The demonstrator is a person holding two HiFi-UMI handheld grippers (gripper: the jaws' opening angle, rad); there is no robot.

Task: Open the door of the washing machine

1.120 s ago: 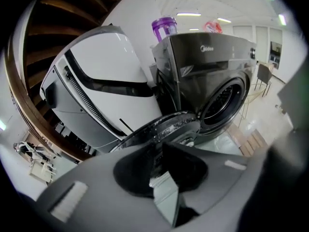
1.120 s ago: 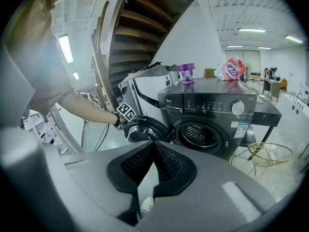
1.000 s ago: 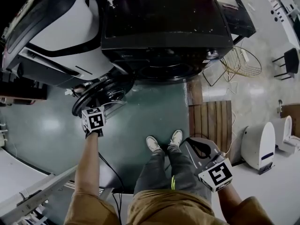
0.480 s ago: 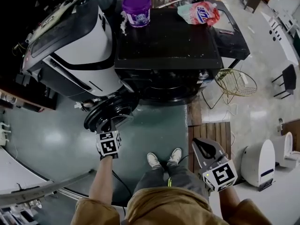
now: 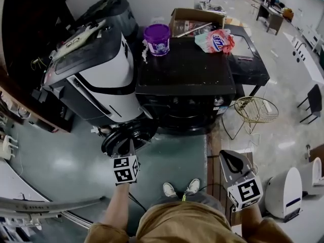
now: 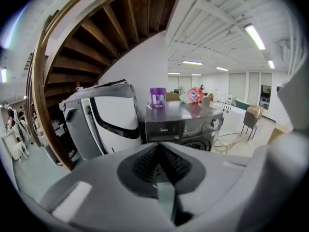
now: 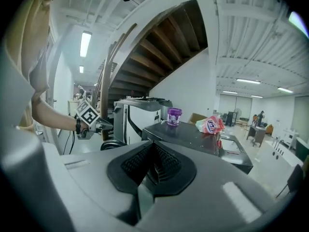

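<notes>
Door [image 5: 129, 138] of the black washing machine [image 5: 185, 80] stands swung open at the left edge of the machine's front, low over the green floor [image 5: 172, 156]. Left tongs [image 5: 130, 147] are near it, pressed together on nothing. Right tongs [image 5: 229, 157], likewise together and empty, are well apart on the right.

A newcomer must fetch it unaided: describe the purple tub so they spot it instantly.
Find the black washing machine beside the white appliance. On its flat top, back left corner, stands the purple tub. It is round and upright, unlike the crumpled pink bag lying to its right.
</notes>
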